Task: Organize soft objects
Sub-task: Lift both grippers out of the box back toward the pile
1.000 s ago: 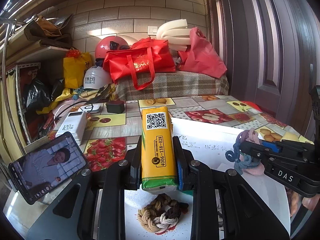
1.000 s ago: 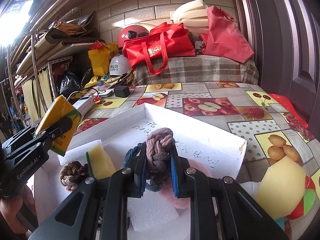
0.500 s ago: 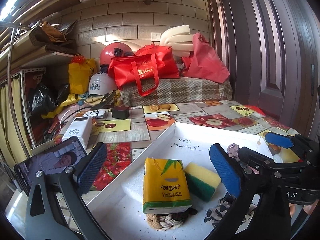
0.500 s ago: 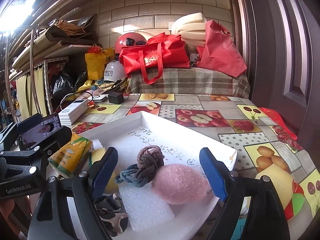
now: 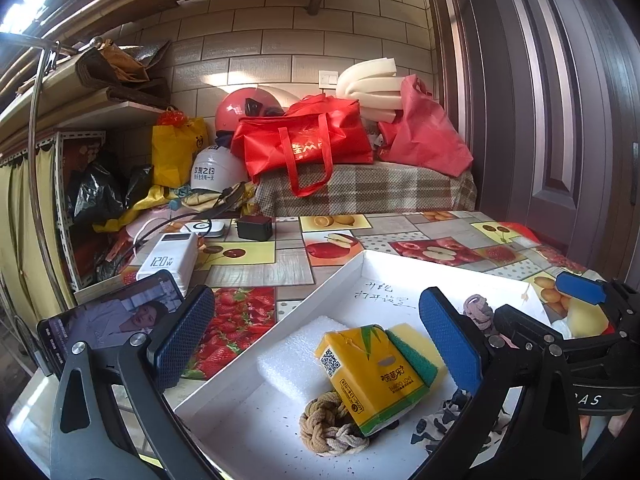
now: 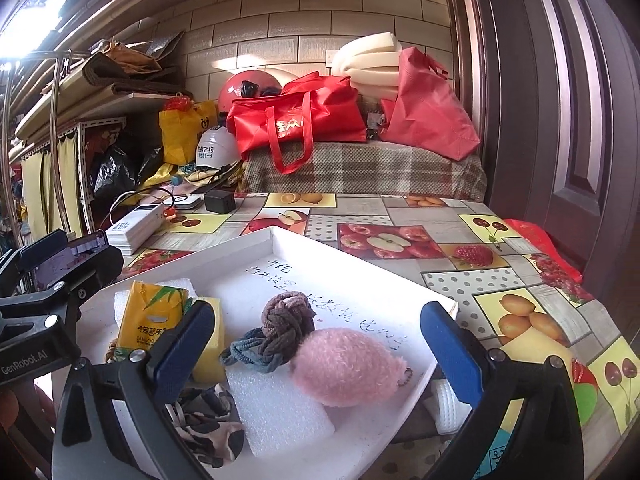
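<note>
A white tray (image 5: 344, 276) (image 6: 248, 246) on the table holds soft things. A yellow tissue pack (image 5: 374, 376) (image 6: 150, 316) leans on a tan rope knot (image 5: 330, 428) and a yellow-green sponge (image 5: 412, 354) (image 6: 210, 340). A brown knotted hair tie (image 6: 288, 320), a pink fuzzy ball (image 6: 348, 366), white foam pieces (image 6: 276, 412) (image 5: 300, 354) and a camouflage scrunchie (image 6: 208, 428) lie there too. My left gripper (image 5: 316, 344) is open and empty above the pack. My right gripper (image 6: 316, 354) is open and empty above the ball.
A phone (image 5: 108, 324) with a video, a white power bank (image 5: 170, 258) and a black charger (image 5: 254, 228) lie on the table's left. Red bags (image 5: 308, 148), helmets and foam are piled at the back. A yellow soft toy (image 6: 536, 350) lies right of the tray.
Both grippers opened and let go: the tissue pack and the knotted hair tie now lie in the tray. Both grippers have drawn back and up.
</note>
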`<state>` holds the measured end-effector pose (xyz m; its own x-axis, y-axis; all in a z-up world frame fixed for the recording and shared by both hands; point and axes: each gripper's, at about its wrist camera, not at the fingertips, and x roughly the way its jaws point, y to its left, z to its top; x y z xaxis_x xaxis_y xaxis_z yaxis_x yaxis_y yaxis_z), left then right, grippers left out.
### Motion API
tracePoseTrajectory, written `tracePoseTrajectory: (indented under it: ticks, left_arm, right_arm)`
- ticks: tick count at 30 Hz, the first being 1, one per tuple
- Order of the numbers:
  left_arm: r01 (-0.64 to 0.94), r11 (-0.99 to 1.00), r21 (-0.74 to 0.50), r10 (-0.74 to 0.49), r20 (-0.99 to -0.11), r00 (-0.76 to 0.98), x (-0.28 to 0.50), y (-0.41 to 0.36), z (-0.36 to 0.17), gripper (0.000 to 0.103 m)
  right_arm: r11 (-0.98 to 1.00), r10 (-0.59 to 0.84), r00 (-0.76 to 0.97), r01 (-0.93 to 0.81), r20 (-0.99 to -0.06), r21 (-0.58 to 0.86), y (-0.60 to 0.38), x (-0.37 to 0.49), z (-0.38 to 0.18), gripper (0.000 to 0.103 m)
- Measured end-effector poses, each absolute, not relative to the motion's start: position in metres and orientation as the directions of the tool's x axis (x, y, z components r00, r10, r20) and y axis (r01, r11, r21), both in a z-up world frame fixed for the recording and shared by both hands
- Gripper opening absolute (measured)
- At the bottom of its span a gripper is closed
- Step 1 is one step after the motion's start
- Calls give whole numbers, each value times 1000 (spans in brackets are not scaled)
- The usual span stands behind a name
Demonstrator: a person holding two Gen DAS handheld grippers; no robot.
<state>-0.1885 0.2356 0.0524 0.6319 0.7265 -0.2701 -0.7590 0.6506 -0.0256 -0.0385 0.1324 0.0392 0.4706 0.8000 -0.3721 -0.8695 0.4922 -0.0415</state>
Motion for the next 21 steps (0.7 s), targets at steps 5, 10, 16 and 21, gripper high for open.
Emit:
tracePoseTrajectory:
  ticks: [5, 10, 16, 21]
  left_arm:
    - [-774, 633, -20, 746, -251, 617, -192, 233, 53, 103]
    - [-791, 611, -36, 763, -240, 601, -198, 232, 53, 103]
    - [-792, 609, -41, 765, -233, 600, -202, 225, 52, 103]
    - [-791, 609, -58, 761, -238, 603, -206, 219, 51, 103]
  right_arm:
    - [479, 806, 462, -876, -370, -51, 134, -41, 39, 103]
    - [420, 833, 404, -907, -378, -44, 137, -43, 38, 103]
    - [434, 842, 409, -901, -352, -8, 129, -39, 40, 103]
    - [425, 869, 414, -905, -271, -18, 116, -49, 44, 103]
